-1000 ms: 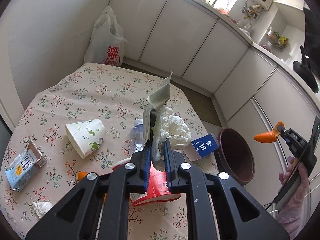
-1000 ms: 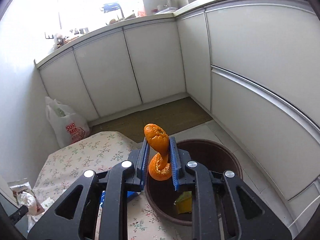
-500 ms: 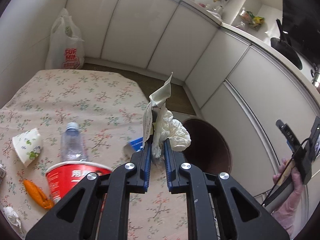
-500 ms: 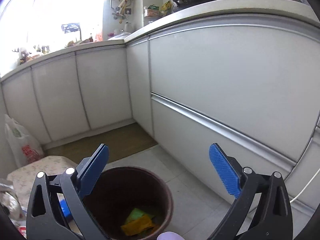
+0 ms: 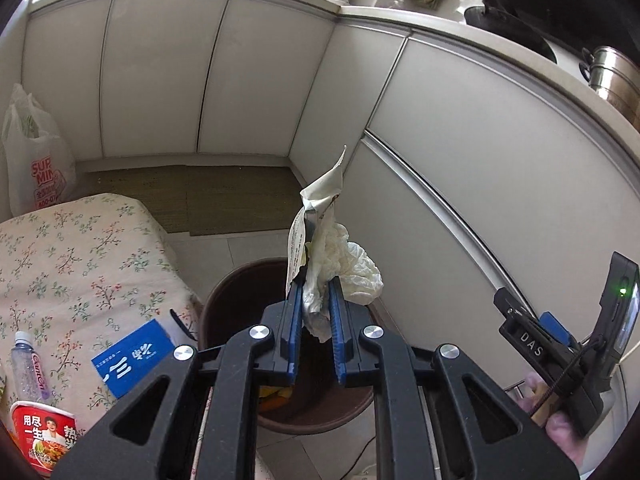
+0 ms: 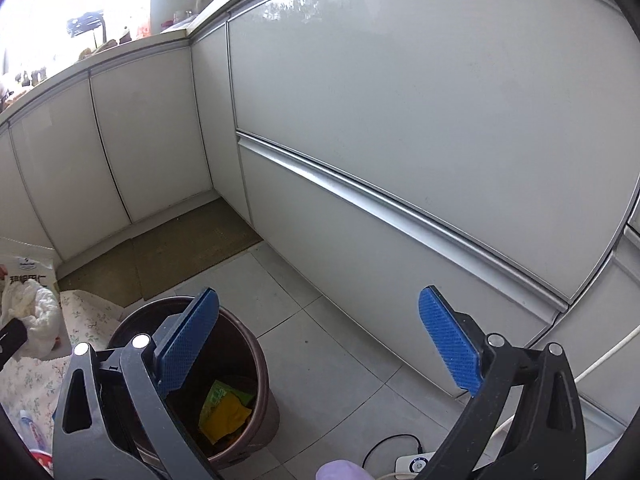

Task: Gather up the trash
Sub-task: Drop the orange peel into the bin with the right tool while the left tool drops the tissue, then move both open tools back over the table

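My left gripper (image 5: 314, 312) is shut on a bundle of trash, a crumpled white tissue (image 5: 344, 260) and a torn wrapper (image 5: 320, 196), held above the brown trash bin (image 5: 224, 292). My right gripper (image 6: 320, 344) is open and empty, beside and above the bin (image 6: 240, 344), which holds yellow and green scraps (image 6: 224, 408). It also shows at the right of the left wrist view (image 5: 560, 344). On the floral table (image 5: 60, 264) lie a blue carton (image 5: 134, 356), a plastic bottle (image 5: 30, 368) and a red noodle cup (image 5: 44, 436).
White cabinet fronts (image 6: 400, 120) wrap around the bin. A brown mat (image 5: 192, 196) lies on the tiled floor. A white shopping bag (image 5: 36, 160) stands in the corner. A white power strip with a black cable (image 6: 412, 460) lies on the floor.
My left gripper has swung right from over the table to above the bin, still holding the bundle. My right gripper let go of the orange peel, opened, and has drawn back from the bin.
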{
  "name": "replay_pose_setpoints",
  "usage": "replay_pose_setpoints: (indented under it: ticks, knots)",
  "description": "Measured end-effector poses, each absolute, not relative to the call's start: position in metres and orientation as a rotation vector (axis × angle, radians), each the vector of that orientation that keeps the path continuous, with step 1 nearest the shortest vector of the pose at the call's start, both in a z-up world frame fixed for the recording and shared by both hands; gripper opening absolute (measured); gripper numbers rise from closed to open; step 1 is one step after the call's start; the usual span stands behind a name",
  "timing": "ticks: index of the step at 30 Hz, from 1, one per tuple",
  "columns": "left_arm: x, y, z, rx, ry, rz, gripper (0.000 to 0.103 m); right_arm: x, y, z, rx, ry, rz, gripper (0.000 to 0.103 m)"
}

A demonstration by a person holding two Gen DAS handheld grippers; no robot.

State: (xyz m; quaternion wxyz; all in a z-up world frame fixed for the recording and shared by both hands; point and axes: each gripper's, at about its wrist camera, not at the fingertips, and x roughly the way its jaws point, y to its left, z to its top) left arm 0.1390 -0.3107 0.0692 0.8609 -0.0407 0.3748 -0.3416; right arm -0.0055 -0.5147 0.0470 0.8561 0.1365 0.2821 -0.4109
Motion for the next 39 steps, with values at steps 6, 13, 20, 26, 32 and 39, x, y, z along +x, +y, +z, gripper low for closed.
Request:
replay_pose_setpoints:
  ticks: [6, 13, 20, 26, 32, 39]
  knots:
    - [0.151, -0.338, 0.056, -0.071, 0.855, -0.714, 0.062, -0.007, -0.521, 0.042, 0.314, 0.619, -0.866, 0.096]
    - [0.148, -0.330, 0.049, -0.017, 0.859, -0.660, 0.079, 0.004, -0.515, 0.039, 0.317, 0.647, -0.835, 0.096]
    - [0.140, -0.292, 0.042, -0.011, 0.885, -0.601, 0.089, 0.023, -0.484, 0.035, 0.303, 0.683, -0.732, 0.096]
    - [0.125, -0.226, 0.039, 0.047, 0.863, -0.472, 0.091, 0.054, -0.435, 0.035, 0.279, 0.718, -0.554, 0.096]
    - [0.117, -0.132, 0.038, 0.029, 0.886, -0.310, 0.091, 0.085, -0.376, 0.033, 0.212, 0.759, -0.402, 0.096]
    - [0.117, 0.010, 0.030, -0.027, 0.963, -0.041, 0.091, 0.114, -0.304, 0.034, 0.127, 0.781, -0.256, 0.096]
